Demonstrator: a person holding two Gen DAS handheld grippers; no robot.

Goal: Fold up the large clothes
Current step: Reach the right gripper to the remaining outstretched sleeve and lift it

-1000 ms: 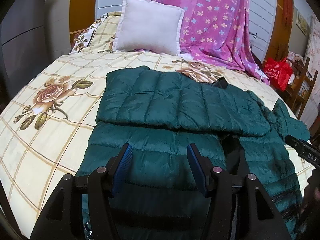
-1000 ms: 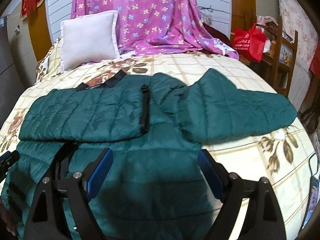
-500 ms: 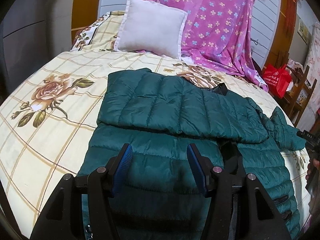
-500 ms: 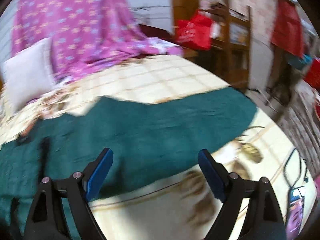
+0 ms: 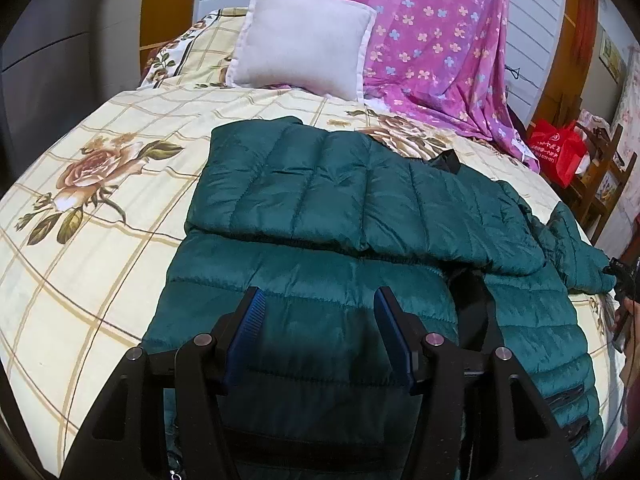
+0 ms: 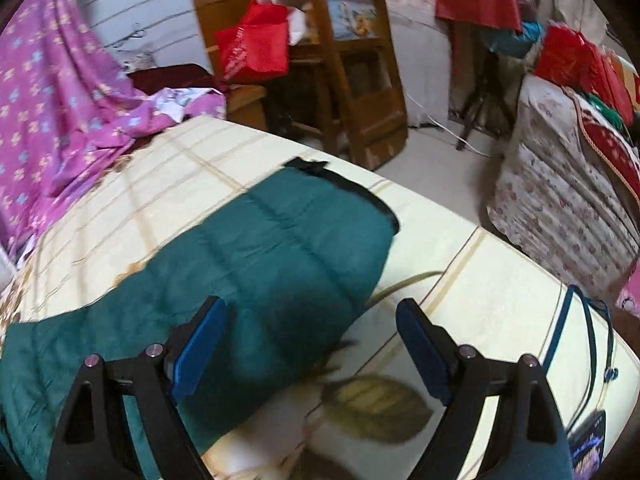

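A dark green puffer jacket (image 5: 320, 280) lies spread on the flowered bedsheet (image 5: 100, 240). One sleeve (image 5: 320, 188) is folded across its chest. My left gripper (image 5: 318, 296) hovers open over the jacket's lower body, with nothing pressed between its blue pads (image 5: 248, 320). The other sleeve (image 6: 260, 264) stretches out flat toward the bed's side and ends in a black cuff (image 6: 352, 188). Above that sleeve's near edge my right gripper (image 6: 310, 308) stands wide open and holds nothing. At the far right edge of the left wrist view, part of that right gripper (image 5: 622, 276) shows with a hand.
A white pillow (image 5: 304, 36) and a pink flowered blanket (image 5: 432, 40) lie at the bed's head. Beside the bed stand a wooden shelf (image 6: 352, 80) and a red bag (image 6: 256, 44). A phone (image 6: 588, 448) with a blue cord (image 6: 560, 332) lies near the bed's edge.
My right gripper has swung to the right, from over the jacket's body to the outstretched sleeve, and rolled on the way. The left gripper has hardly moved. Both stay open.
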